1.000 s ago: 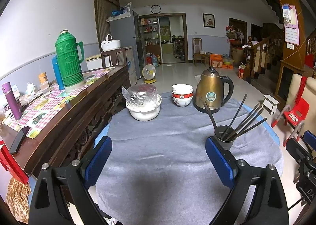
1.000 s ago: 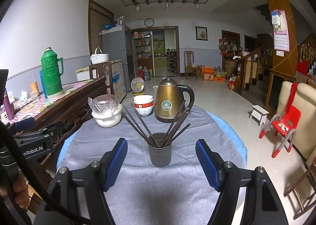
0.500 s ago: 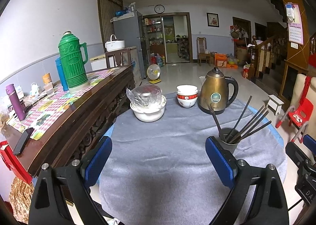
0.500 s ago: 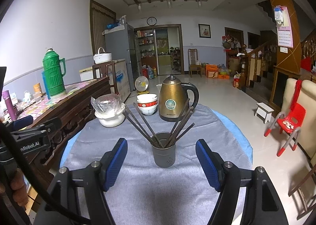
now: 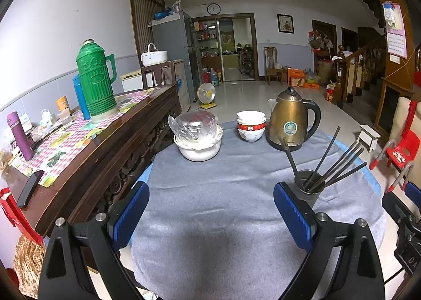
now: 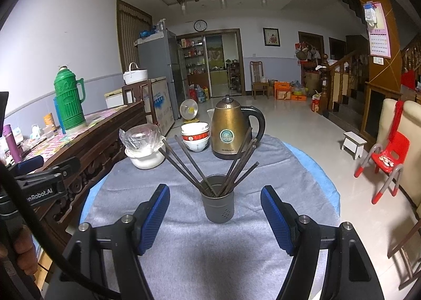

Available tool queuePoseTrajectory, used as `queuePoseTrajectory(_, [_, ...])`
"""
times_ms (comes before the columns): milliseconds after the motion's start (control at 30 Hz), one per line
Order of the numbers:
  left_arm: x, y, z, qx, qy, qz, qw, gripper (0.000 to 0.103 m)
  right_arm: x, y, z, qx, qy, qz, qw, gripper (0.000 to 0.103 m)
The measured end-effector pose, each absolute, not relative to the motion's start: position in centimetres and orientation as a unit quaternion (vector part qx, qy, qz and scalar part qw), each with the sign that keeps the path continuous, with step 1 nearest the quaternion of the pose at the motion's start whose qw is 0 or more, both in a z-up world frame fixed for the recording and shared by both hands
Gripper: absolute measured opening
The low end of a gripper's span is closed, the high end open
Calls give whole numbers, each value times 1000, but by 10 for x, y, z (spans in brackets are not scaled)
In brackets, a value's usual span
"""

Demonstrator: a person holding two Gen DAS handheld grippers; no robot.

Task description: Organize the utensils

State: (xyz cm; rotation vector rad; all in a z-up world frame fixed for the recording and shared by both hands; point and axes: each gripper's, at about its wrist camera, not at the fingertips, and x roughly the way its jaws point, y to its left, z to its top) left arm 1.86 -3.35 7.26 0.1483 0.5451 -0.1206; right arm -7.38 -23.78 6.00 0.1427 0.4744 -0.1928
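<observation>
Standing upright: holder [image 6: 217, 205] with chopsticks [image 6: 184, 163]; right gripper [image 6: 215, 217] jaws apart, empty.

Matt grey cloth [image 6: 236, 247]; glossy brass-toned metal kettle [image 6: 229, 131]; matt dark metal holder [image 6: 217, 206]; polished wood sideboard [image 5: 105, 147]

We read "nRobot.AI" in white on the black left claw [image 6: 44, 181], left of the kettle [image 6: 229, 131]; its badge is illegible.

chopsticks [image 6: 184, 160] in holder [image 6: 217, 205], kettle [image 6: 230, 130] behind
</observation>
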Motion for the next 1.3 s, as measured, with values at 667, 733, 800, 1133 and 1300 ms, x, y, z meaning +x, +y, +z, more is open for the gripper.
queuePoseTrajectory(667, [29,-40,63,77,279,-63,955,95,-64,-242,52,76,241,-101,962,75])
queuePoseTrajectory(733, [29,-40,63,77,280,-63,955,95,-64,-242,52,75,241,-101,962,75])
queuePoseTrajectory(800, [30,-40,63,77,280,-63,955,95,-64,-243,52,75,241,-101,962,75])
queuePoseTrajectory(1133, [31,-38,62,76,284,-64,954,95,-63,-244,49,76,243,-101,962,75])
queuePoseTrajectory(1300, [32,-38,61,75,285,-65,953,95,-62,-245,49,76,243,-102,962,75])
